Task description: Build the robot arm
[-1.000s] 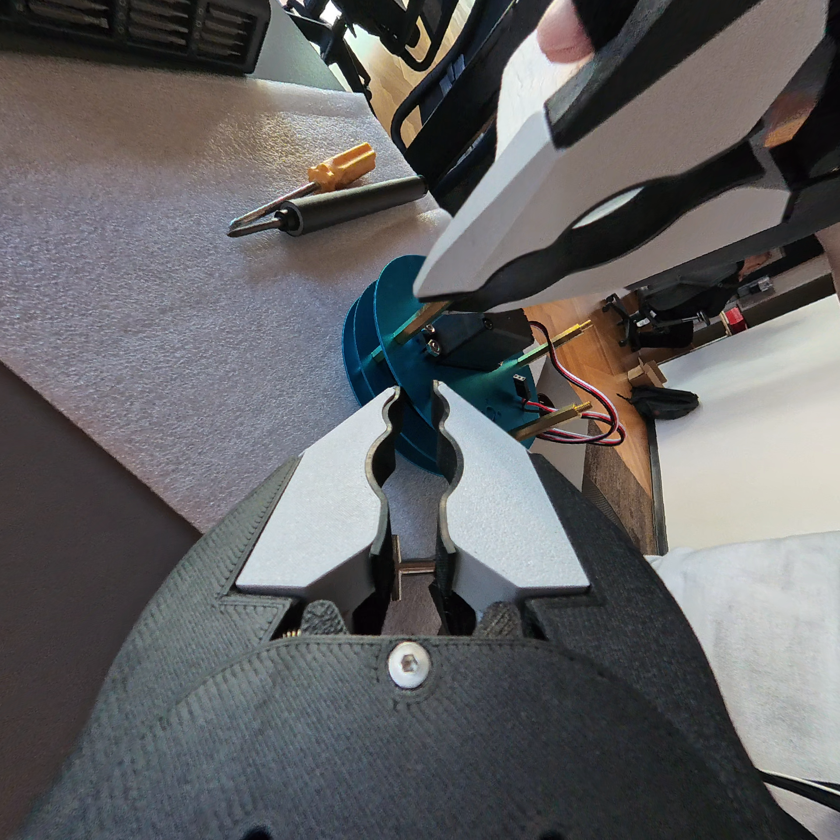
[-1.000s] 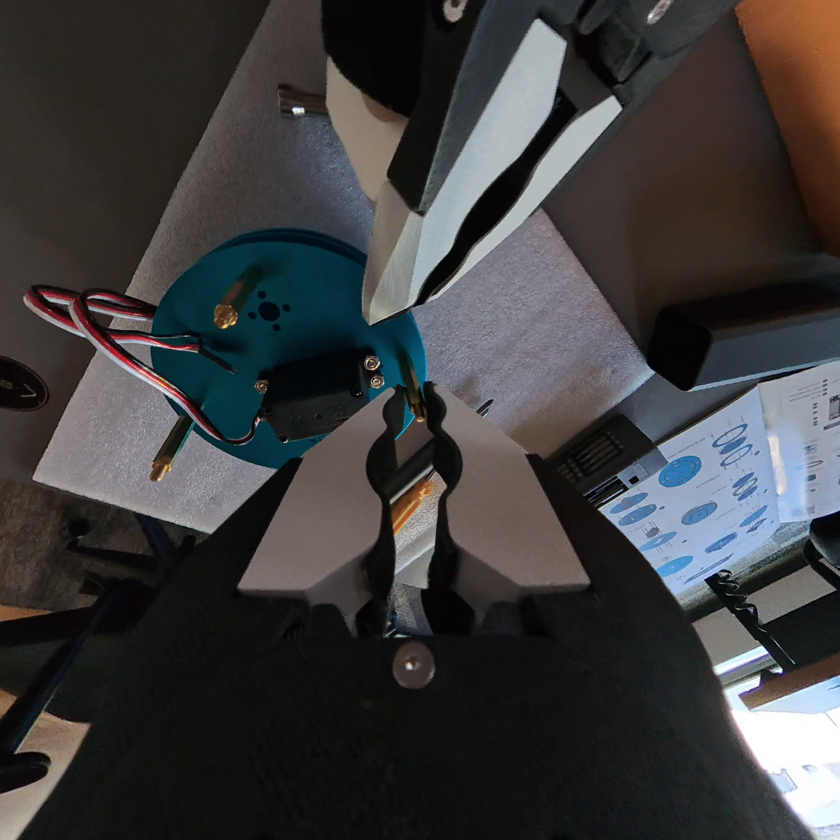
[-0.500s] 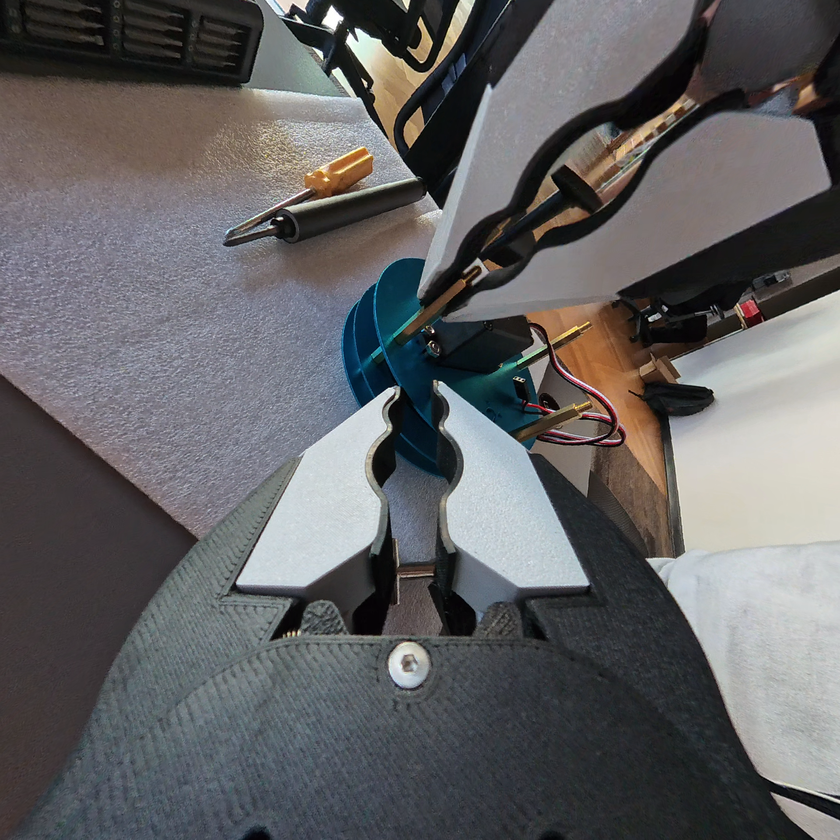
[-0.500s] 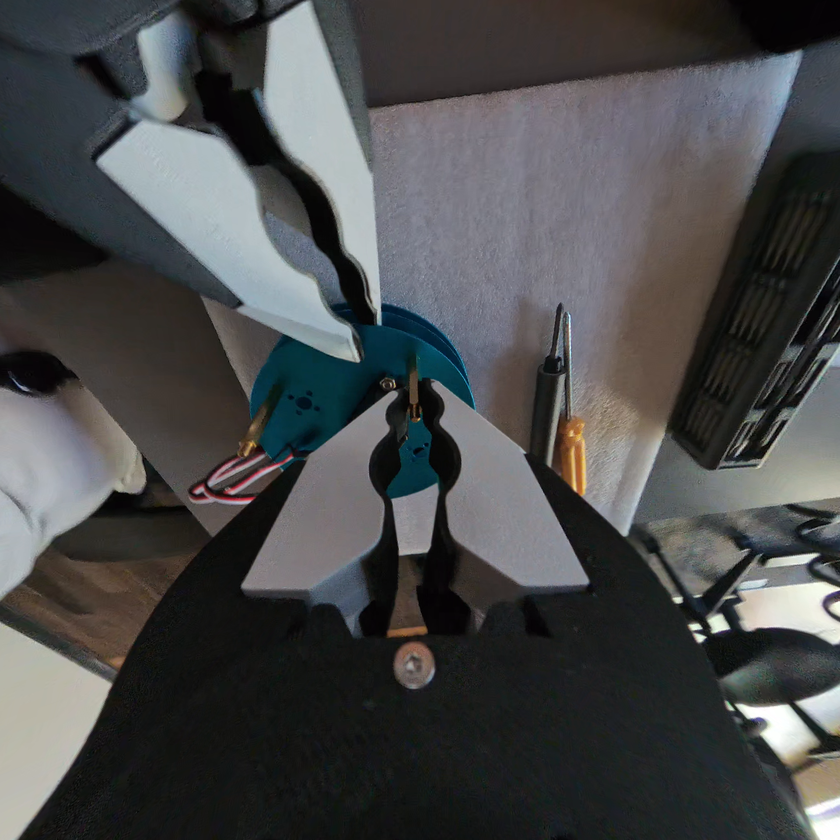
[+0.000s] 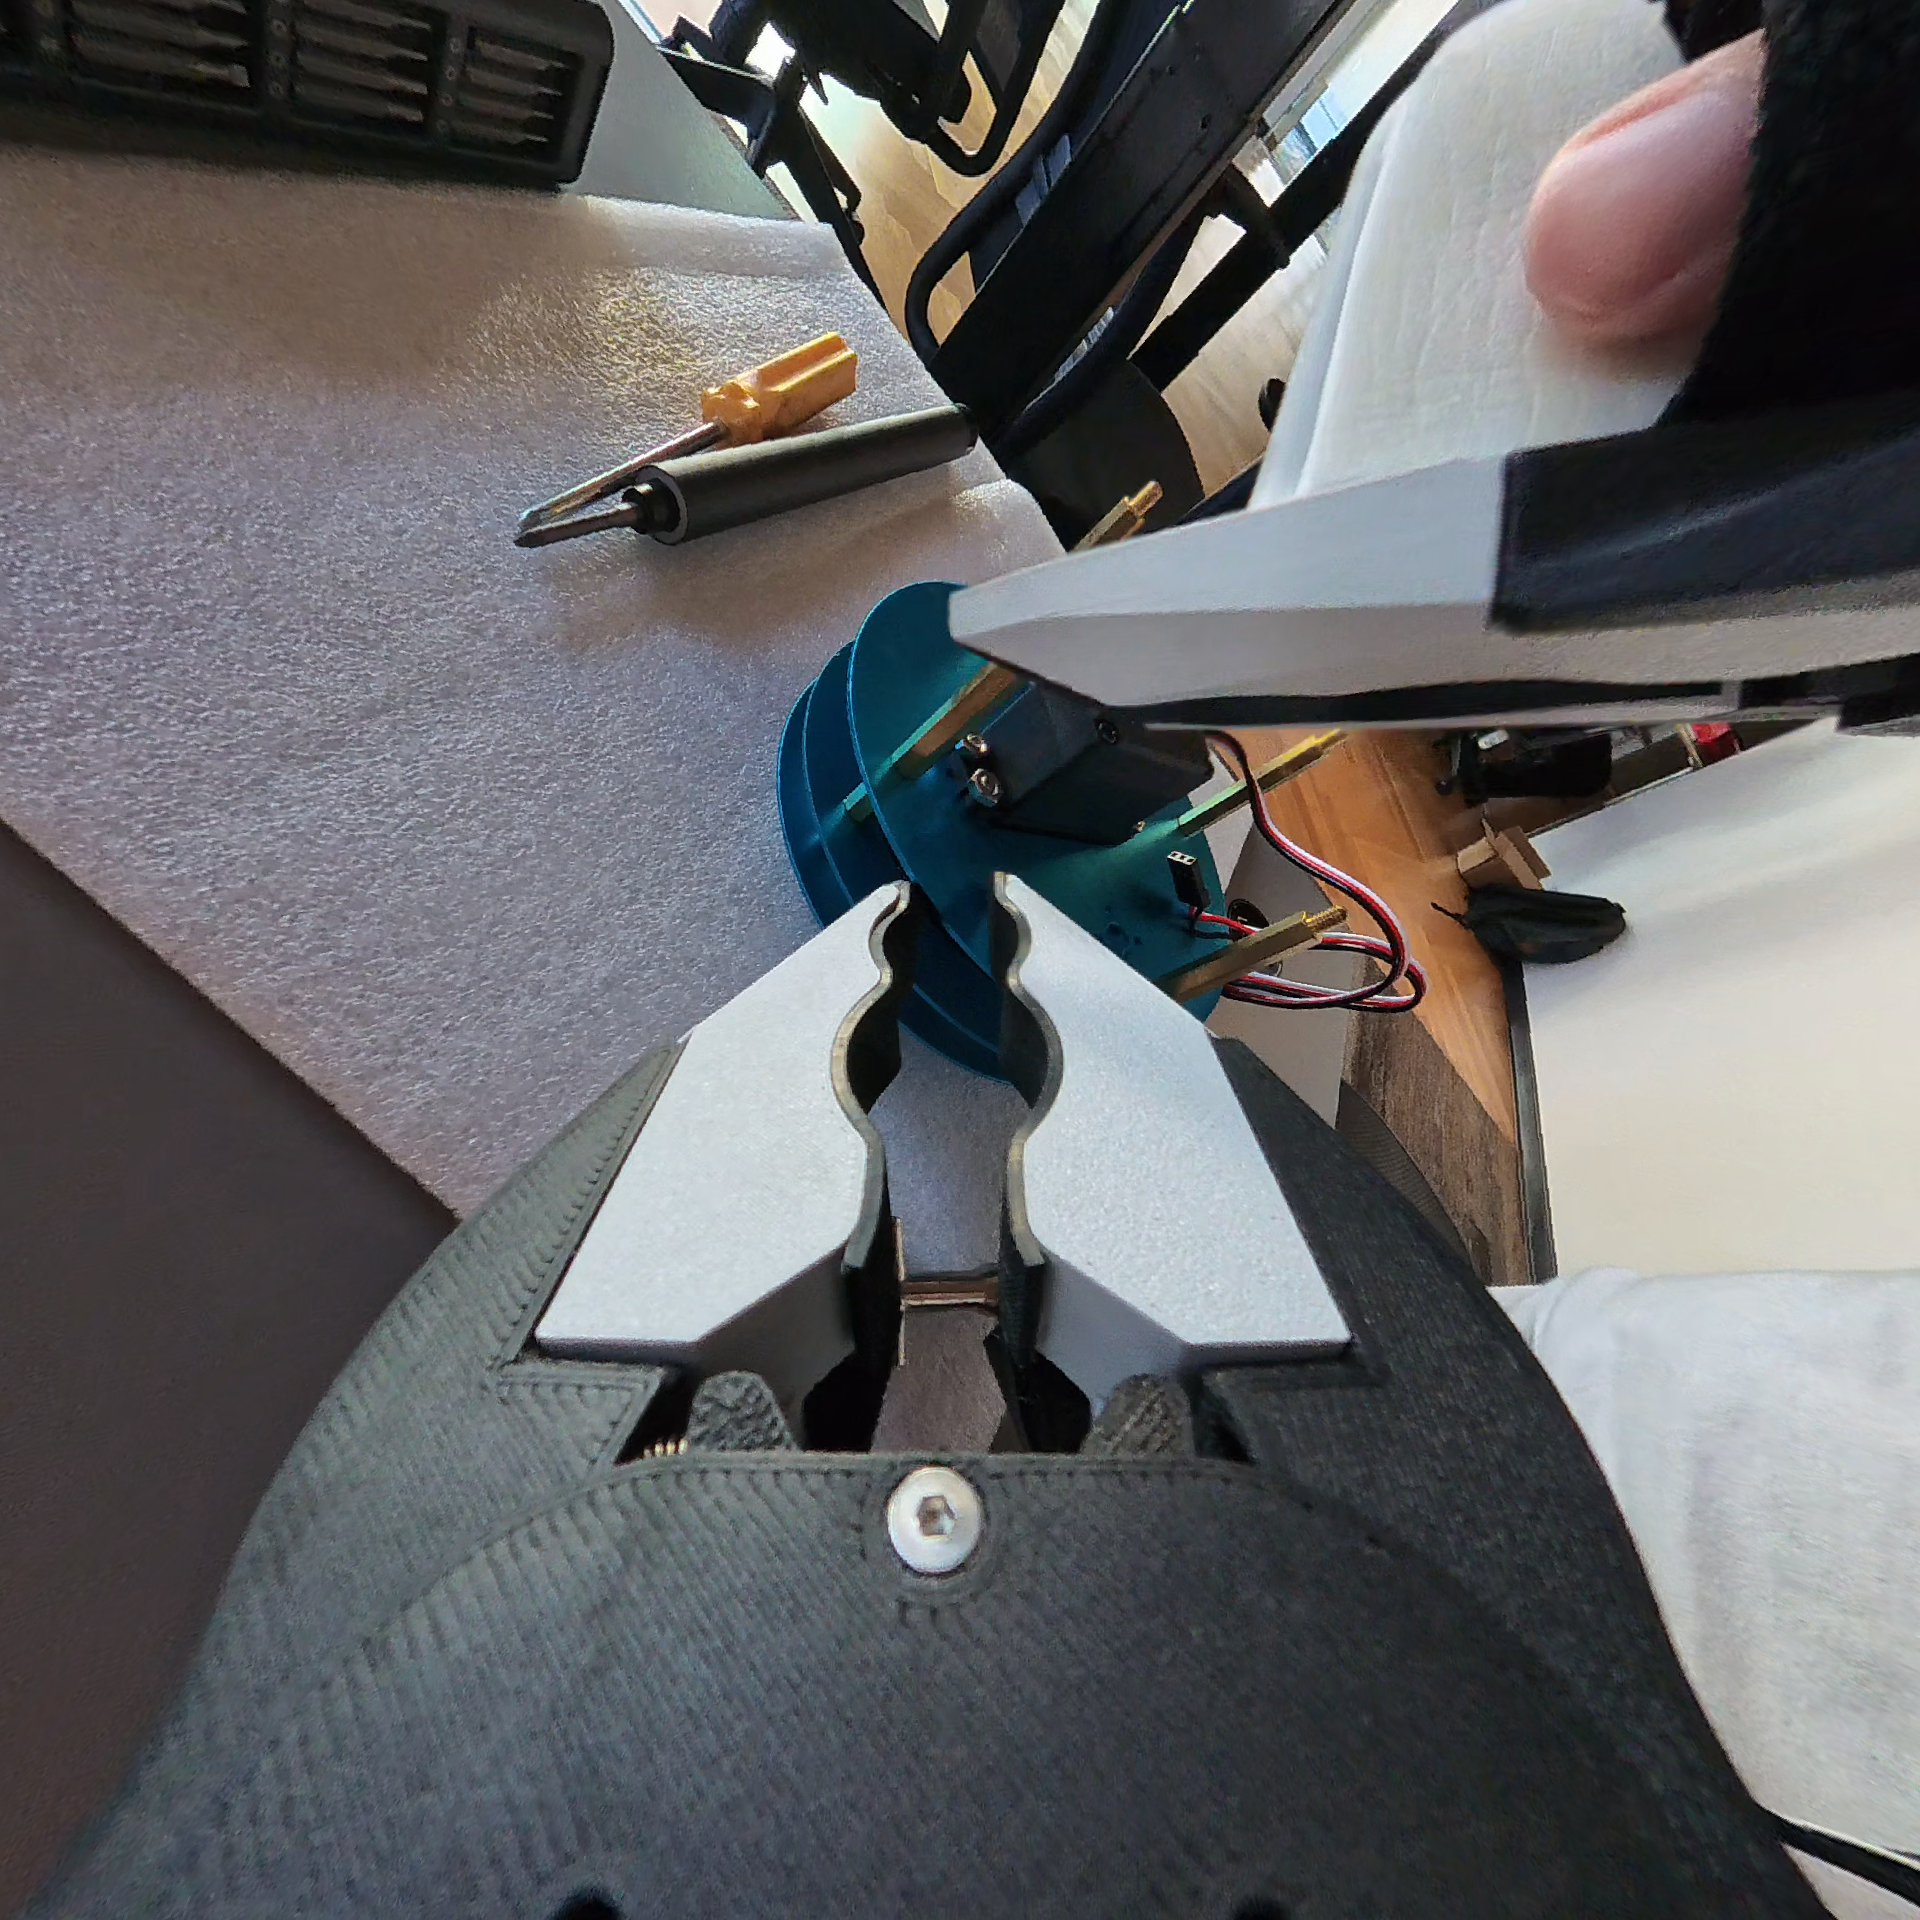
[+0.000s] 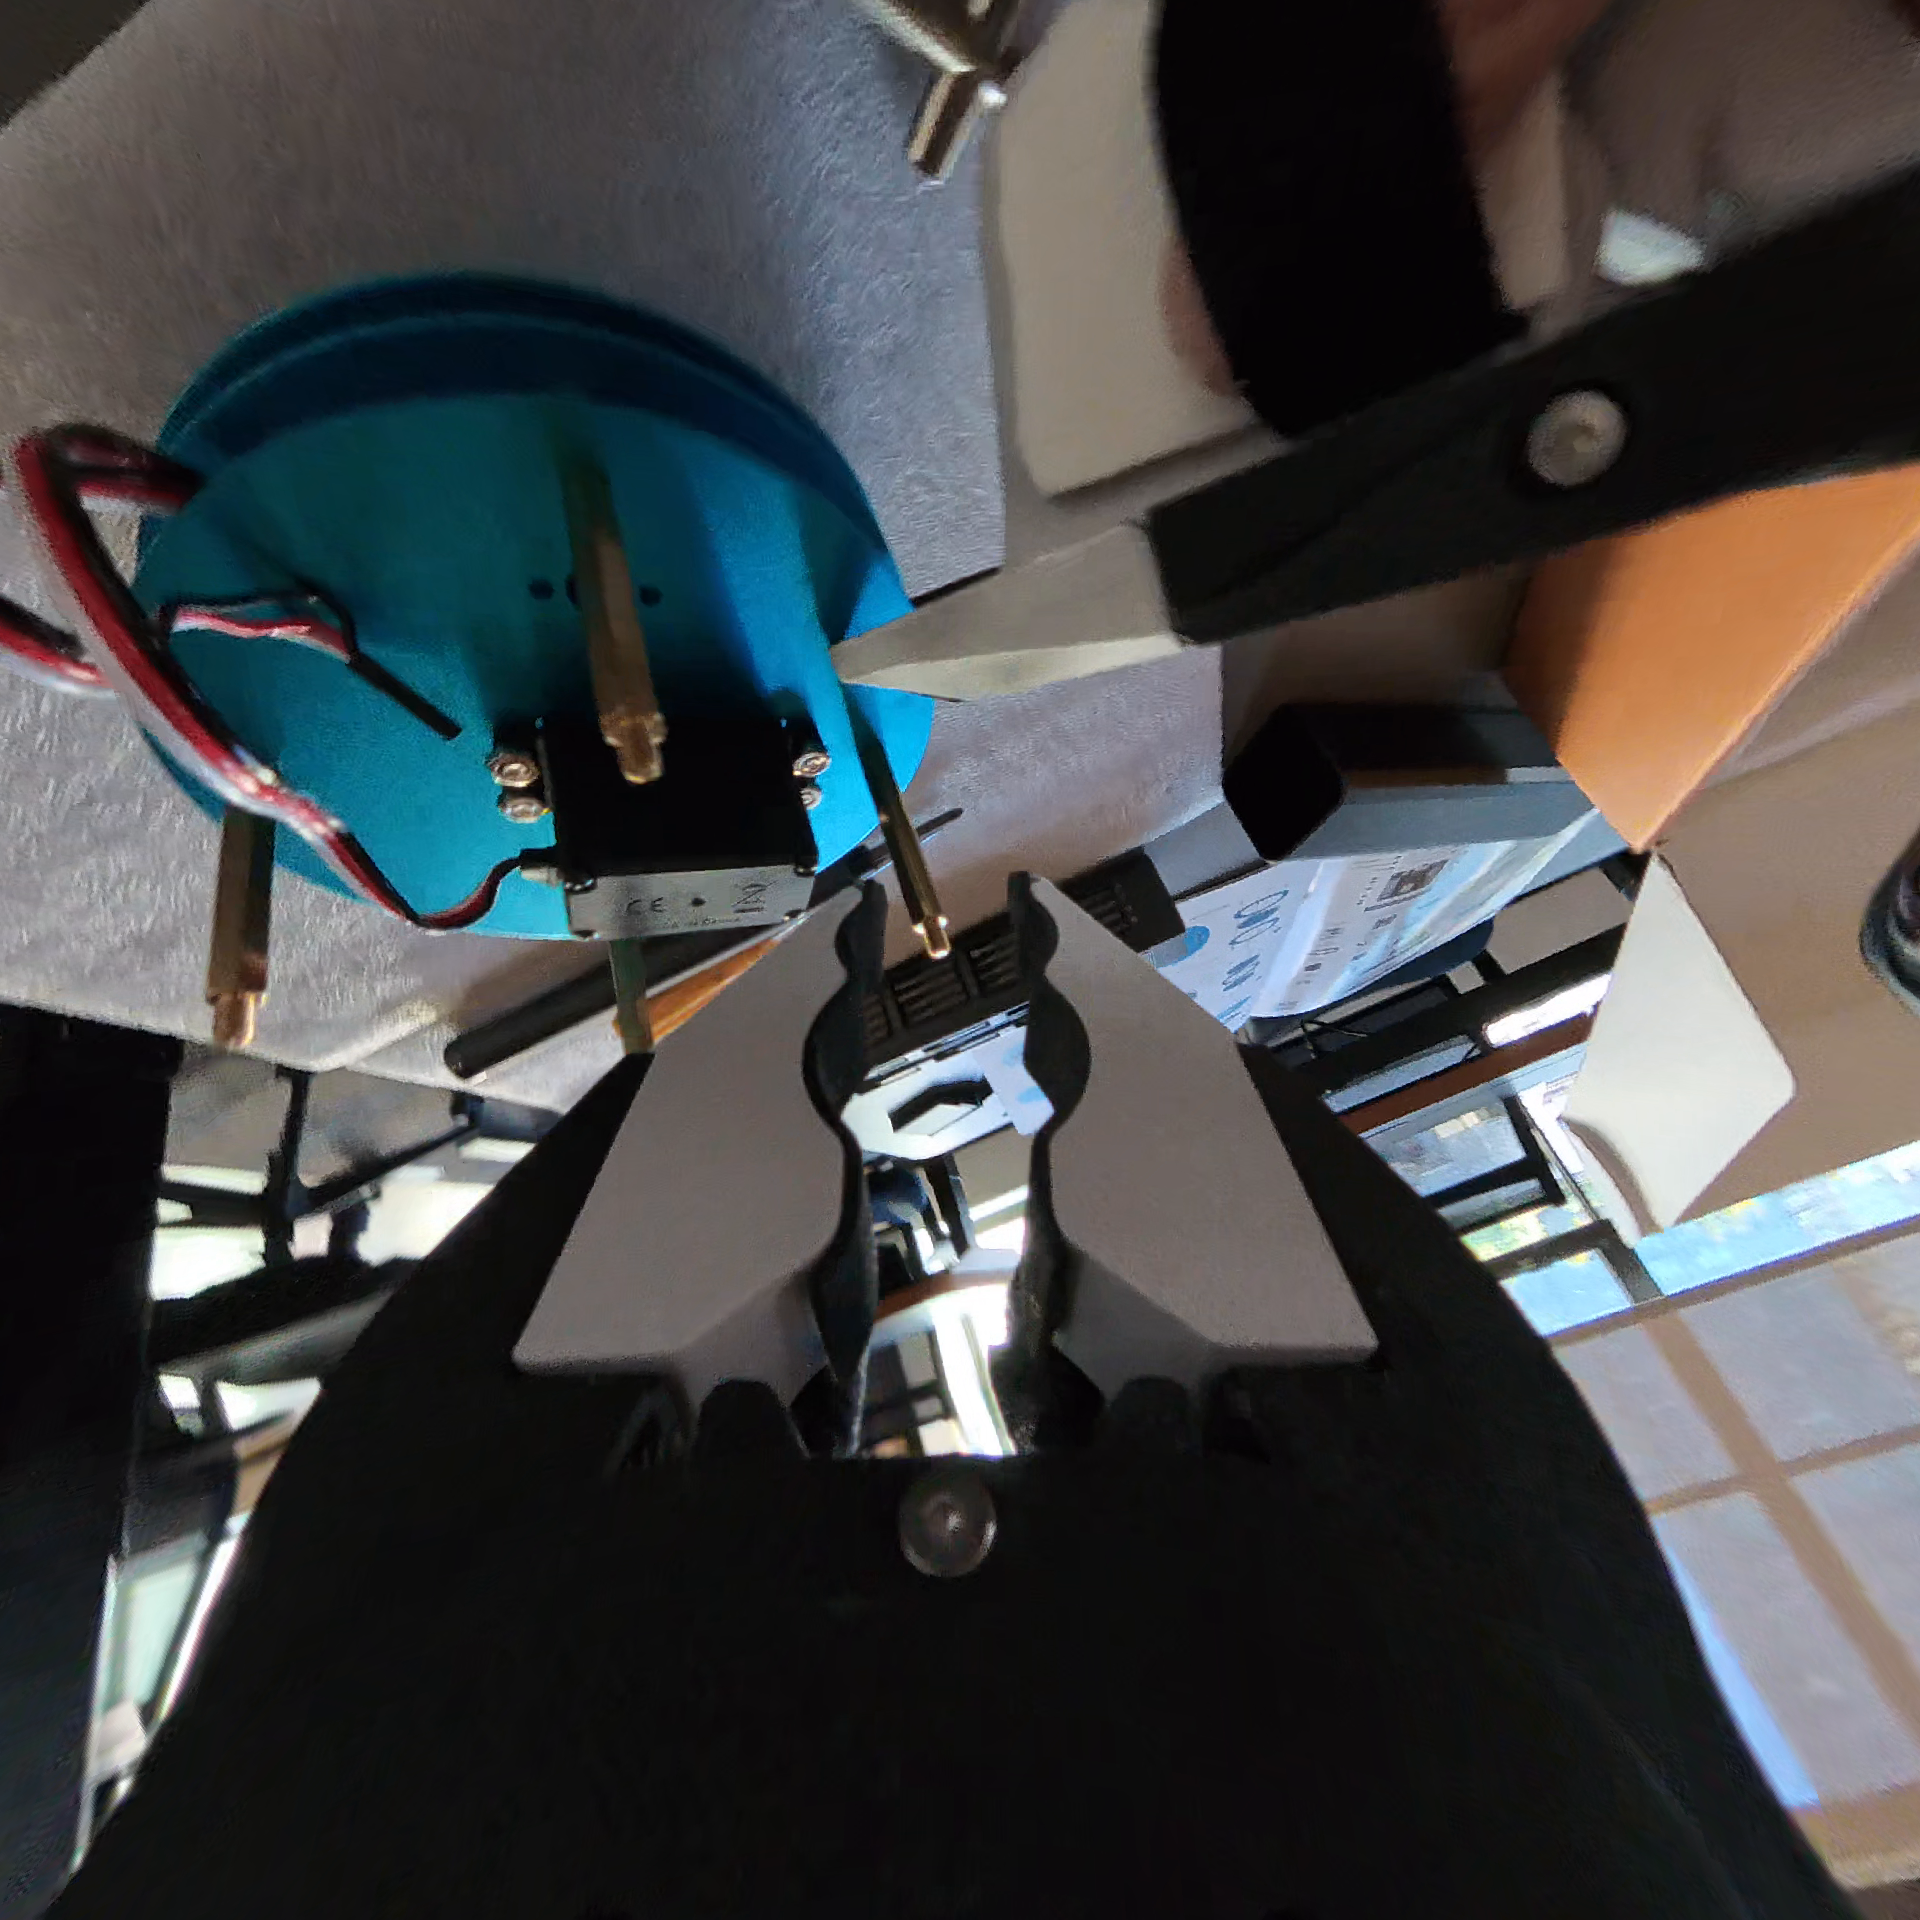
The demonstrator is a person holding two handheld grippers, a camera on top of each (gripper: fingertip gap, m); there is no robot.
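Observation:
A blue disc assembly (image 5: 935, 831) stands on edge on the grey foam mat (image 5: 312, 623). It carries a black servo (image 6: 686, 821), several brass standoffs and red, white and black wires (image 6: 125, 644). My left gripper (image 5: 948, 894) is shut on the assembly's rim, and its tip shows at the disc edge in the right wrist view (image 6: 862, 665). My right gripper (image 6: 943, 891) is open, with the tip of one brass standoff (image 6: 914, 883) between its fingertips. In the left wrist view it (image 5: 977, 639) reaches in from the right over that standoff.
An orange-handled screwdriver (image 5: 779, 379) and a black-handled one (image 5: 800, 473) lie on the mat beyond the assembly. A black bit case (image 5: 291, 73) stands at the far edge. A printed sheet (image 6: 1278, 935) and a cardboard box (image 6: 1714, 623) are off the mat. A white sleeve (image 5: 1714, 1507) is at the right. About 5 cm separates my left fingertips from my right.
My right gripper has swung round the assembly and its fingers have parted wider about the standoff. My left gripper has kept its hold on the rim and has barely moved.

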